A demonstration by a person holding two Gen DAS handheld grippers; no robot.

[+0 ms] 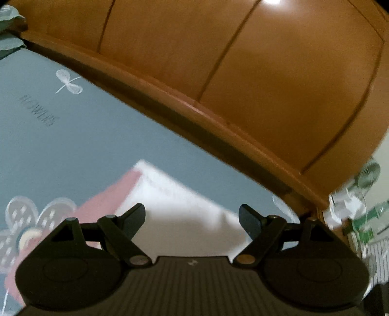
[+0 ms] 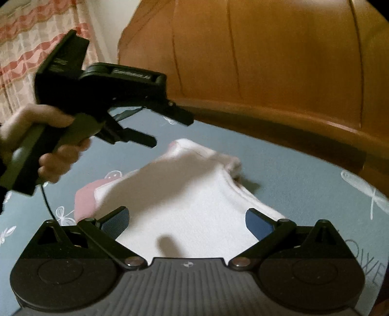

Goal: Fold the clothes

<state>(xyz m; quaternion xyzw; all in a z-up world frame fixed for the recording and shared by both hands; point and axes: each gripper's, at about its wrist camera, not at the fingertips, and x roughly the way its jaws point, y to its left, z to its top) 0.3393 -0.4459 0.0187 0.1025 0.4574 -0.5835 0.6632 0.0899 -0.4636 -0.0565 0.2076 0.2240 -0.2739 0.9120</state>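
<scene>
Jaws of both grippers, left [image 1: 192, 216] and right [image 2: 187, 220], are gaping wide (empty) above the folded white-and-pink cotton garment [image 2: 184, 194] lying on the blue-grey flower-printed bedsheet [image 2: 304, 175].

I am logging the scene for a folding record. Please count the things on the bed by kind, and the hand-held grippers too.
White-and-pink garment: 1
Hand-held grippers, left hand-held gripper and right hand-held gripper, both open over the garment: 2
Blue printed bedsheet: 1
Wooden headboard: 1
Total: 5

We see dim, warm indoor light; glare marks the headboard [image 1: 272, 2] top. Motion blur softens the garment [image 2: 184, 194], which carries a soft shadow. Fisheye distortion bends and darkens both views' corners.
</scene>
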